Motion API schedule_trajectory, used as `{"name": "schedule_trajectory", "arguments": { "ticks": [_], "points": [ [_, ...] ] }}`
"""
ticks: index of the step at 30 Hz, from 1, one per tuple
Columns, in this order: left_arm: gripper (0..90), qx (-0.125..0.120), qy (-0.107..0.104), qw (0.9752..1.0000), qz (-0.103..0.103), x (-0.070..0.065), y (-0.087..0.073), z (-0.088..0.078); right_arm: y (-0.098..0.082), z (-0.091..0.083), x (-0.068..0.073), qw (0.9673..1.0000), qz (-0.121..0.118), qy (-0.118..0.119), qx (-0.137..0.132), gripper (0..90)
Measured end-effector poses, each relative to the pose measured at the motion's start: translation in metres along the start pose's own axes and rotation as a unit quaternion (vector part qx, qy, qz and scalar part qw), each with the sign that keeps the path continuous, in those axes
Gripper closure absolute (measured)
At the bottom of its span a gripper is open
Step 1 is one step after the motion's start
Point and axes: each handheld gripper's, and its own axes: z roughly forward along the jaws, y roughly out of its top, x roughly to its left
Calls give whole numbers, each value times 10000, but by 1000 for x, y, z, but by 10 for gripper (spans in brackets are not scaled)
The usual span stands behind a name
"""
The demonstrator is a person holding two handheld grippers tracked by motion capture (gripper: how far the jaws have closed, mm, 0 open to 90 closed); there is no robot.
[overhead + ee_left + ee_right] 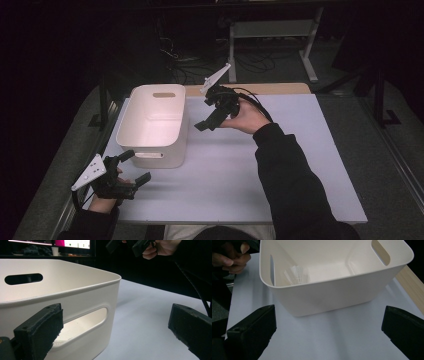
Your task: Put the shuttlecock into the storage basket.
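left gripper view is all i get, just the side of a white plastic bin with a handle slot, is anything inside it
Observer: Yes, in the right gripper view a white feathered shuttlecock lies on the floor of the white plastic bin.
Operator: where's the right claw
Observer: The right claw hangs over the white table, beside the bin's right wall, jaws wide open and holding nothing.
Operator: and my left claw from above
Observer: The left claw sits open at the bin's near left corner, not touching it as far as the high view shows.
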Motion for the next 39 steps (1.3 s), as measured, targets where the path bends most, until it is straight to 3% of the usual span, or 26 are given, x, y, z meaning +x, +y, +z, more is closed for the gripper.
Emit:
{"name": "schedule_trajectory", "arguments": {
  "ticks": [15, 39],
  "points": [
    [0, -19, 13, 10000, -5, 0, 0, -1, -31, -13, -5, 9995, 264, -108, -106, 0],
    [0, -17, 29, 10000, -11, 0, 0, 0, -72, -30, 0, 9981, 428, -266, -350, 0]
  ]
}}
